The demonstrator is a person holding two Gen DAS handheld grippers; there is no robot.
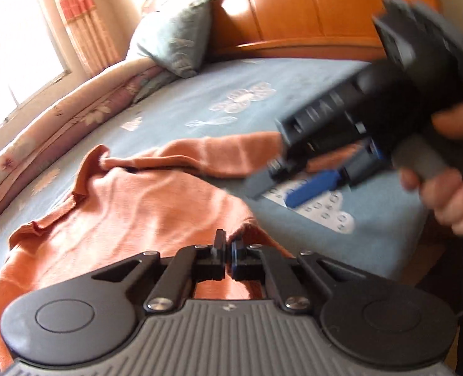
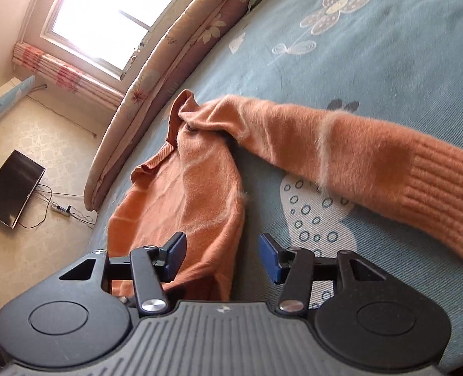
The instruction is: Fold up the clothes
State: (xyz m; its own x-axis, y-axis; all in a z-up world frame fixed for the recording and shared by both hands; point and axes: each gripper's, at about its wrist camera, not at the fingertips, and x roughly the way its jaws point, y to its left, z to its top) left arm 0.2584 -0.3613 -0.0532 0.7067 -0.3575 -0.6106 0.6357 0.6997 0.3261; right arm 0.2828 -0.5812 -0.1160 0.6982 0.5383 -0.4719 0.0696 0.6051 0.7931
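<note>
An orange fuzzy sweater (image 1: 131, 213) lies on the blue bedspread (image 1: 262, 100), one sleeve (image 2: 341, 153) stretched out to the right with its ribbed cuff (image 2: 441, 200) at the end. My left gripper (image 1: 228, 244) is shut on the sweater's near hem edge. My right gripper (image 2: 222, 253) is open and empty, hovering above the sweater's right edge and the bedspread (image 2: 372, 56). It also shows blurred in the left wrist view (image 1: 281, 185), held in a hand above the sleeve.
A green pillow (image 1: 175, 37) leans on the orange wooden headboard (image 1: 309, 9). A floral quilt roll (image 2: 168, 59) runs along the bed's far side. Beyond it are a window (image 2: 112, 22), a dark monitor (image 2: 12, 185) and a power strip (image 2: 60, 210) on the floor.
</note>
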